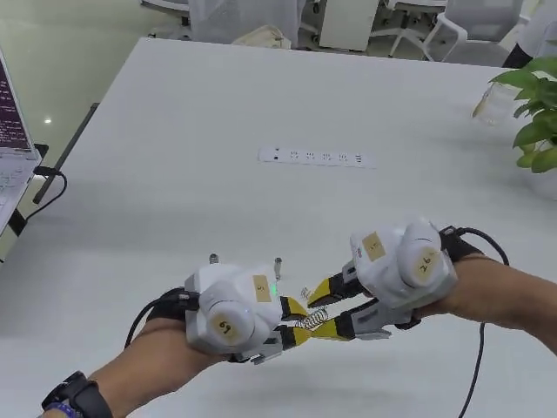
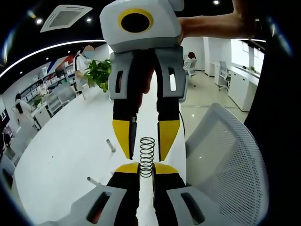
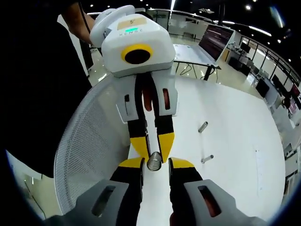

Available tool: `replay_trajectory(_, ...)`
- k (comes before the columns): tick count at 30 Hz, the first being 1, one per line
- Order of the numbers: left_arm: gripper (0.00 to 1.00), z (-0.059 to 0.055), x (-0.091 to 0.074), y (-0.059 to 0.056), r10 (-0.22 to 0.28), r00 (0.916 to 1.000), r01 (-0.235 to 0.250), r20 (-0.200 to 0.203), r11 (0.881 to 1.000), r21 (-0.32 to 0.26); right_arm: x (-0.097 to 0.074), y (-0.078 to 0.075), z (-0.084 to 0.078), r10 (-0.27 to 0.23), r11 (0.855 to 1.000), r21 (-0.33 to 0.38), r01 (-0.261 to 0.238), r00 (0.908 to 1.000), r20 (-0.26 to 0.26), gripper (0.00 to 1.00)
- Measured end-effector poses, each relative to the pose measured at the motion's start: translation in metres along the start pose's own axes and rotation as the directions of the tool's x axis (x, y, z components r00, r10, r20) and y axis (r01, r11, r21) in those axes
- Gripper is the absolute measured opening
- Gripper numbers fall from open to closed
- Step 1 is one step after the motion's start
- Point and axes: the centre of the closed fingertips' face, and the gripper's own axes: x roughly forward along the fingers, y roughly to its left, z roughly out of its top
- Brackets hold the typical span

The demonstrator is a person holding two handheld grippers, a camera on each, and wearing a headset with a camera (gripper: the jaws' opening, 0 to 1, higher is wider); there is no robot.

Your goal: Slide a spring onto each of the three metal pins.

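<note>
Pinched spring [image 2: 147, 150] by one end in nearly closed left gripper [image 2: 146, 168]; straddled free end with part-open right gripper [image 3: 156, 163], nothing held. Judged light, bendy, flick-prone: best gripped at end coils.

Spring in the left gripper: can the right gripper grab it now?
Likely yes: the right gripper has its open jaws either side of the spring, whose far end alone the left gripper pinches.

A long white worktop [image 1: 218, 113] carries a power strip [image 1: 318, 158], with a laptop [image 1: 10, 139] at far left and a plant [image 1: 535, 113] at right; office chairs [image 1: 418, 30] stand beyond, under bright ceiling lights [image 2: 38, 21].
</note>
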Motion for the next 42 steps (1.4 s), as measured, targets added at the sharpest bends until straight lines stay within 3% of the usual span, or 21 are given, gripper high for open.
replay_trajectory(17, 0.02, -0.003, 0.001, -0.004, -0.027, 0.9995, 0.027, -0.014, 1.000, -0.003, 0.005, 0.005, -0.002, 0.027, 0.997, -0.077, -0.030, 0.9986, -0.045, 0.09)
replay_trajectory(26, 0.02, -0.006, 0.005, -0.009, -0.042, 0.9989, 0.042, -0.022, 0.999, -0.009, 0.008, 0.008, -0.007, 0.035, 0.998, -0.059, -0.038, 0.9982, -0.049, 0.09)
replay_trajectory(37, 0.03, -0.011, 0.005, -0.007, -0.019, 0.9993, 0.018, -0.031, 0.999, -0.032, 0.012, 0.007, -0.008, 0.030, 0.999, -0.022, -0.031, 0.9991, -0.029, 0.09)
replay_trajectory(42, 0.06, -0.023, 0.000, -0.006, 0.000, 0.9988, -0.003, -0.048, 0.999, -0.052, 0.013, 0.006, -0.009, 0.026, 1.000, -0.015, -0.026, 0.9994, -0.022, 0.09)
